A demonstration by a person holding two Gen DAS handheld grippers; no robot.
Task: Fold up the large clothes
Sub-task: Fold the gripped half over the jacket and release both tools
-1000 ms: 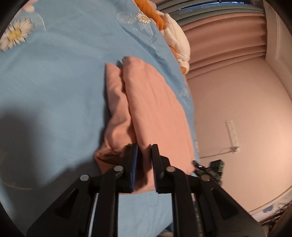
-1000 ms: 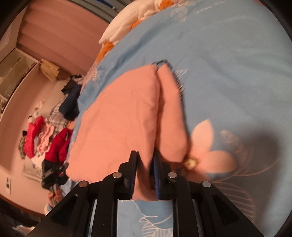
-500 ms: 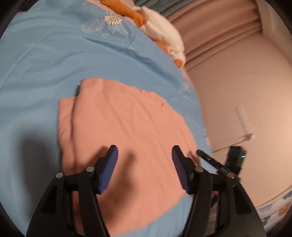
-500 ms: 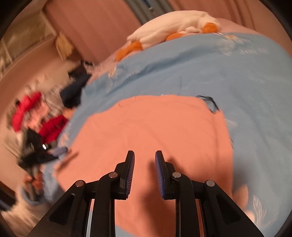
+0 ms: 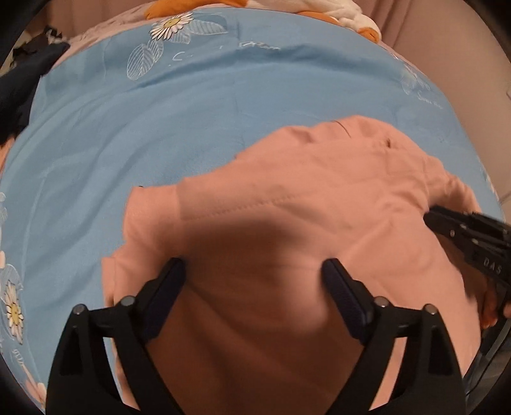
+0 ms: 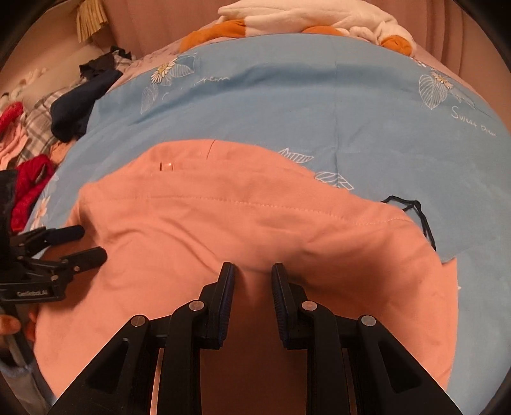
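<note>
1. The left gripper point(image 5: 254, 271) sits at the bottom centre of its own view, its jaws spread wide and having just been opening; nothing is pinched between them, only the flat pink garment point(image 5: 319, 217) lying below.
2. The right gripper point(image 6: 252, 271) sits at the bottom centre of its view, jaws a narrow gap apart. The pink cloth shows in the gap, but I cannot tell whether the pads touch it.
3. The pink garment point(image 6: 223, 230) lies folded on the blue bedspread point(image 6: 287, 105), filling the lower half of both views, with a stitched seam running across its middle.
4. In the left view the right gripper enters at the right edge, its tips at the garment's right border. In the right view the left gripper enters at the left edge, its tips at the garment's left border.
5. Edges: the garment's far edge lies mid-frame, and a thin dark cord point(image 6: 418, 214) lies at its right corner.
6. Open room: bare bedspread runs from the garment's far edge to the top of the frame, up to an orange and white plush point(image 6: 319, 19). A pile of clothes point(image 6: 28, 134) lies at the left, off the bed.
</note>
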